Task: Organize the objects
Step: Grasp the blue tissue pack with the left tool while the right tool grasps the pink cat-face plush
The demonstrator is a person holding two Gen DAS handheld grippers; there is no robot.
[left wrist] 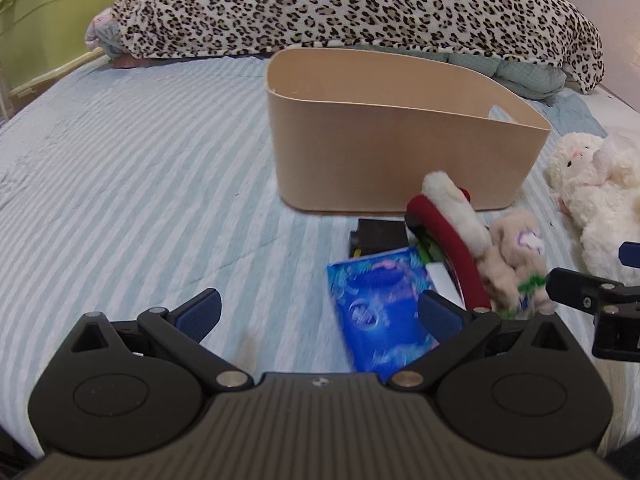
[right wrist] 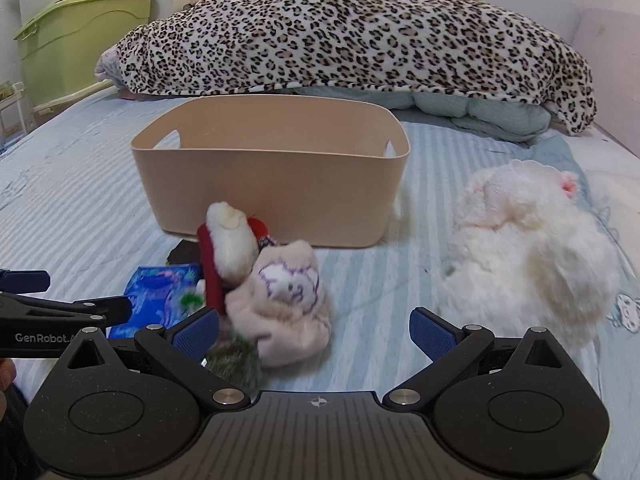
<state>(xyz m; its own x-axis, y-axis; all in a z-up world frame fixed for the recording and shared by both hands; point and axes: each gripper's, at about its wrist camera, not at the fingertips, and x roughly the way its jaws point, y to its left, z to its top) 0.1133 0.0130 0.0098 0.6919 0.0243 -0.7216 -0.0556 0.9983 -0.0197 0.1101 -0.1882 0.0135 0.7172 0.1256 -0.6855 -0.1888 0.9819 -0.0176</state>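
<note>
Both wrist views sit low over the bed [left wrist: 120, 184], facing its far end. Each looks along its own fingers. Both share the bin [left wrist: 392, 148] [right wrist: 272, 184] and nearby toys [right wrist: 280, 296].

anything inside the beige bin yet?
The beige bin shows only bare inner walls and handle cutouts in both views; nothing rises above the rim. Its near wall hides the floor, so flat items there can't be excluded.

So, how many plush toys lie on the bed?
3: white lamb right of the bin; pink plush and red-white plush before it. Others may be hidden.
</note>
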